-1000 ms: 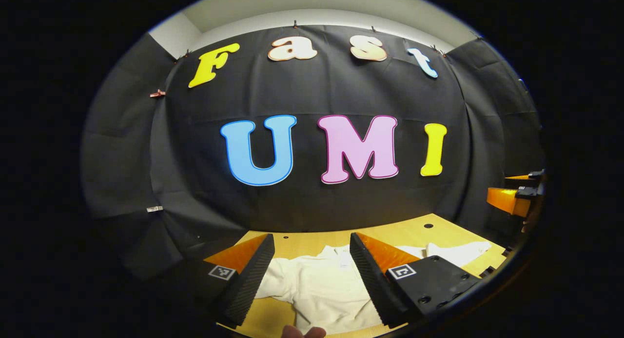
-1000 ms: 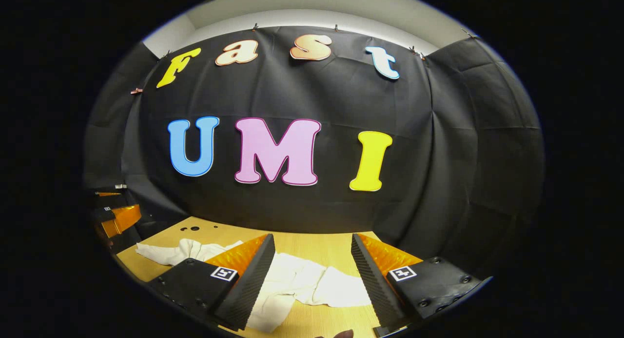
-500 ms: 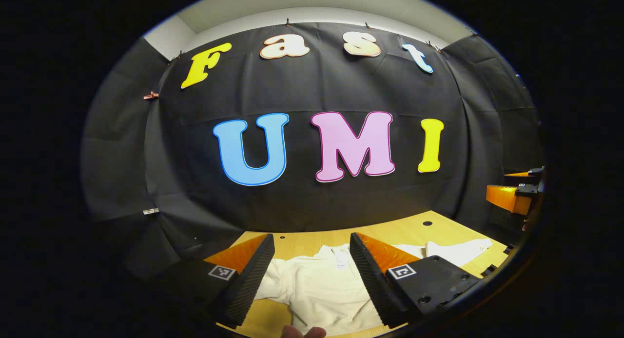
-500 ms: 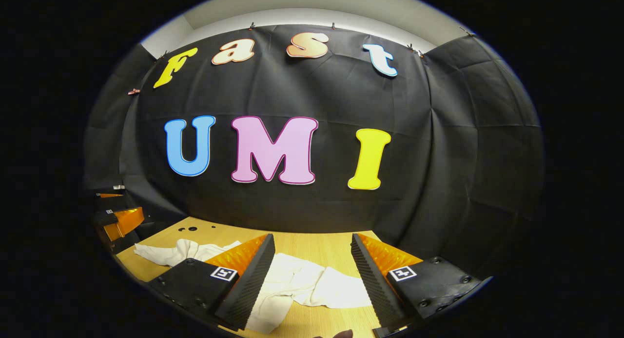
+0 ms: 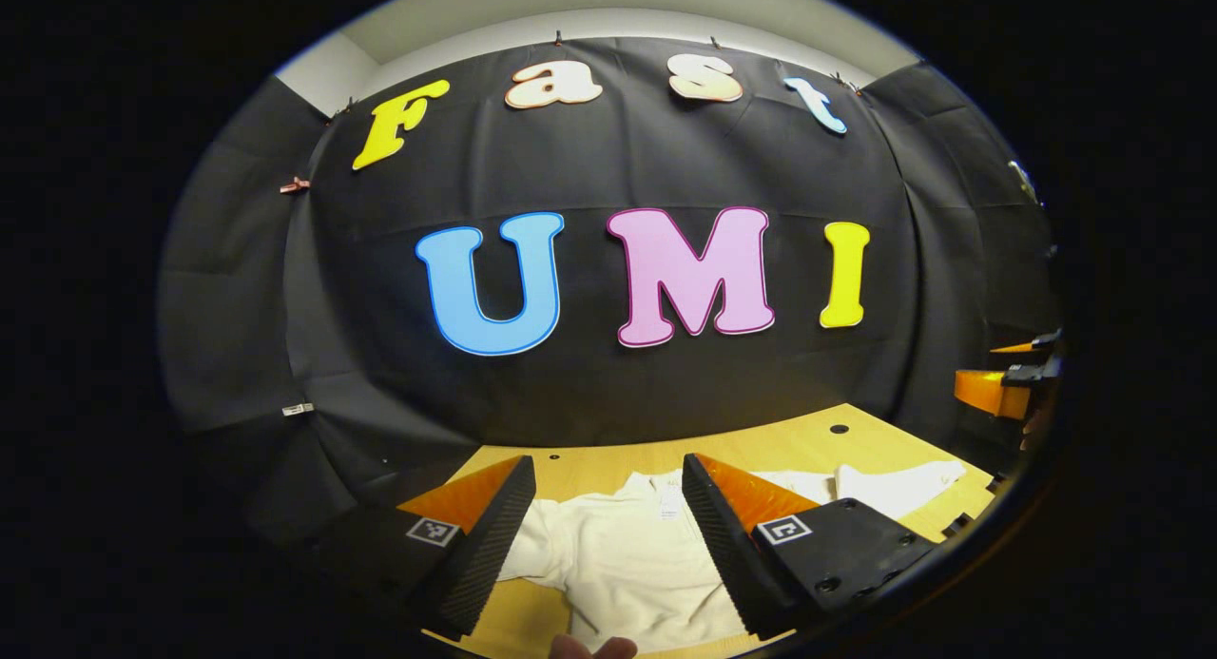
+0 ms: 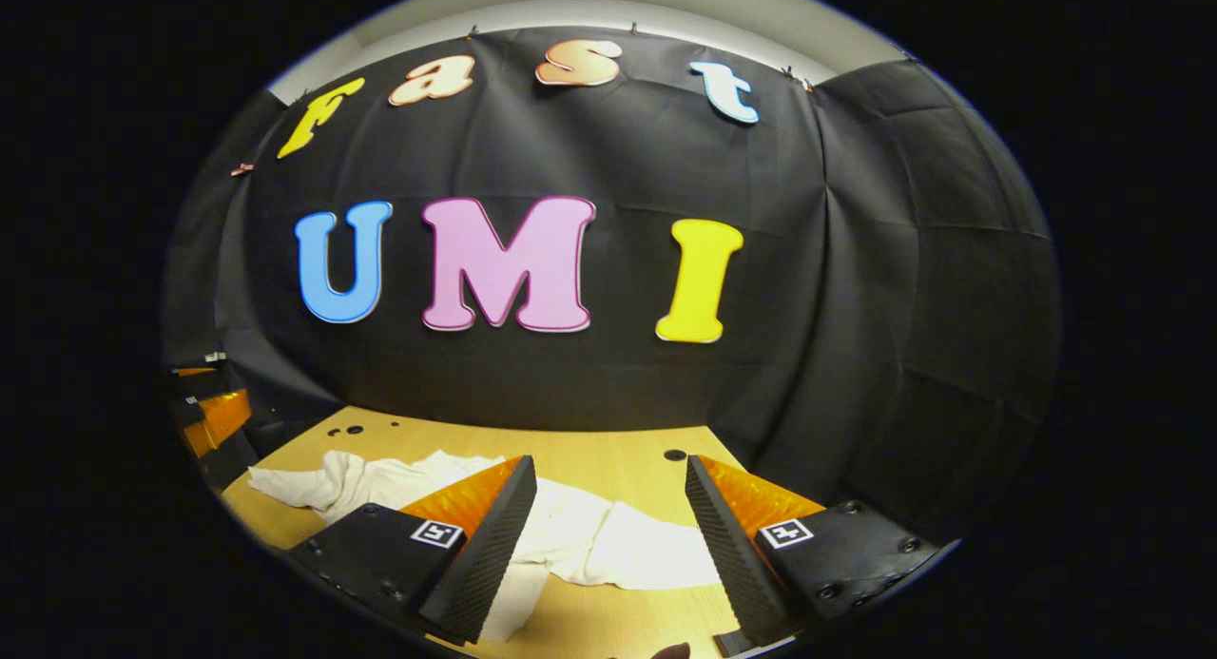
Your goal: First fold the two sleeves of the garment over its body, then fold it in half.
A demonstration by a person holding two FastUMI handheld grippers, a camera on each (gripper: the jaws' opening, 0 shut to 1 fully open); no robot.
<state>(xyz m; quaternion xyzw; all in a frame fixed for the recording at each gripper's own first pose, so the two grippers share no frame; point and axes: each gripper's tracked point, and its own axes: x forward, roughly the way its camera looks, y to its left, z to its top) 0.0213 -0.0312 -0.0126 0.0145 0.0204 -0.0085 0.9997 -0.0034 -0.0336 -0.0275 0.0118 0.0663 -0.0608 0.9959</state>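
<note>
While both tools hang above the table (image 5: 608,459), we read the scene from the left side across. Our left gripper (image 5: 608,535) stands wide, nothing between its fingers, and through that gap we look down on the body of the white garment (image 5: 627,564), lying flat on the wood below and ahead of the tips. A small tag sits at its neckline just beyond the gap. Off past our right-hand finger one sleeve (image 5: 903,488) stretches outward across the table, not yet laid over the body. At the far right edge of this view the other gripper (image 5: 998,388) shows, up off the cloth. A fingertip (image 5: 591,648) of the hand holding our tool peeks in at the bottom.

Moving across to the right gripper view, our right gripper (image 6: 608,535) is spread wide too, gripping nothing. Below and between its fingers lies a sleeve (image 6: 627,554), running out to the right of the body and resting loose on the table. To the left of our left-hand finger the cloth bunches in a rumpled ridge (image 6: 333,478), and beyond it, at the far left edge, the left tool is visible, clear of the fabric.

So where do we stand? By our reckoning, right at the start: no sleeve looks folded in, and the halving has not begun. Everything remains to do, both sleeves first, then the fold in half.
</note>
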